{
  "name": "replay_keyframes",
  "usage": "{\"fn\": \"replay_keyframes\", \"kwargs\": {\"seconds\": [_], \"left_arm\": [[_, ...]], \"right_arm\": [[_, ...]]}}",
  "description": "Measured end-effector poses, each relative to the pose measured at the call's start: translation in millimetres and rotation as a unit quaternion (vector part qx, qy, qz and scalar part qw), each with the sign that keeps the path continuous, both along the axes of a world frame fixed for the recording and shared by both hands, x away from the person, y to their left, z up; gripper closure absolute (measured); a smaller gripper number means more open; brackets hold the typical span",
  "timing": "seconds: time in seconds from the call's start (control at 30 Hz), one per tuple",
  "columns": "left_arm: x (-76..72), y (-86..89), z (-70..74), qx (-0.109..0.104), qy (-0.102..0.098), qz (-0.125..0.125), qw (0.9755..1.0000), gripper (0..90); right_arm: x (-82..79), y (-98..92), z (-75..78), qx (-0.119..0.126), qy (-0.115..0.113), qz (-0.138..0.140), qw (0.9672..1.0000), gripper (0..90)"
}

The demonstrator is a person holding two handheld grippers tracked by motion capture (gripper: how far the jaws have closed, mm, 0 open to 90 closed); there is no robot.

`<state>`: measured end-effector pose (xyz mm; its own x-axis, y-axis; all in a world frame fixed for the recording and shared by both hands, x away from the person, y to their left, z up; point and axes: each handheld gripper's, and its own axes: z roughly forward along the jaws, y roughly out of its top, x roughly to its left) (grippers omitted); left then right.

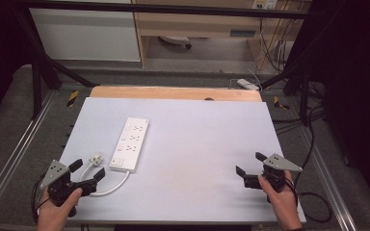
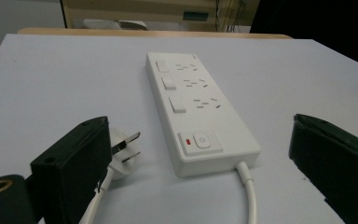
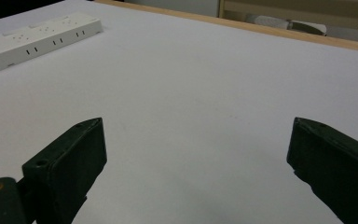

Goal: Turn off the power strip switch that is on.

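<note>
Approach stage: left tongs [image 1: 87, 168] wide and empty, just short of the plug [image 2: 123, 151] beside the power strip [image 1: 130, 143] near the worktop [image 1: 197, 139] front-left corner. Right tongs [image 1: 250, 166] wide, idle, front-right. Next: closing squarely on the plug.

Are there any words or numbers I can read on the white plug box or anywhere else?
No words or numbers are readable.
Power strip: a power symbol on its button, beside a small red mark; no letters.
Plug: no print visible.
Blue label on the shelf behind the table: too blurred to read.
</note>
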<state>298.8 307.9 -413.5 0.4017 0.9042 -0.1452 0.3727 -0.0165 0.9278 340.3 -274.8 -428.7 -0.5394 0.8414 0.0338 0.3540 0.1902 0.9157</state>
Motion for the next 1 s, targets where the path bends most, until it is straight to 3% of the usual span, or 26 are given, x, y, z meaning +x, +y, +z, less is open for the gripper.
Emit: {"fn": "replay_keyframes", "kwargs": {"seconds": [0.53,0.8,1.0], "left_arm": [[-0.8,-4.1,2.0,0.001,-0.007,-0.002,1.0,5.8],[-4.8,-10.9,6.5,-0.012,-0.015,-0.025,0.9995,5.8],[-6.1,-19.0,8.2,-0.004,-0.019,-0.036,0.9992,5.8]], "right_arm": [[-0.7,3.1,-0.1,-0.004,0.002,0.002,1.0,4.3],[-0.9,4.8,0.0,-0.005,0.0,0.004,1.0,4.1],[-1.2,6.9,-0.3,-0.009,0.002,0.008,0.9999,4.1]]}}
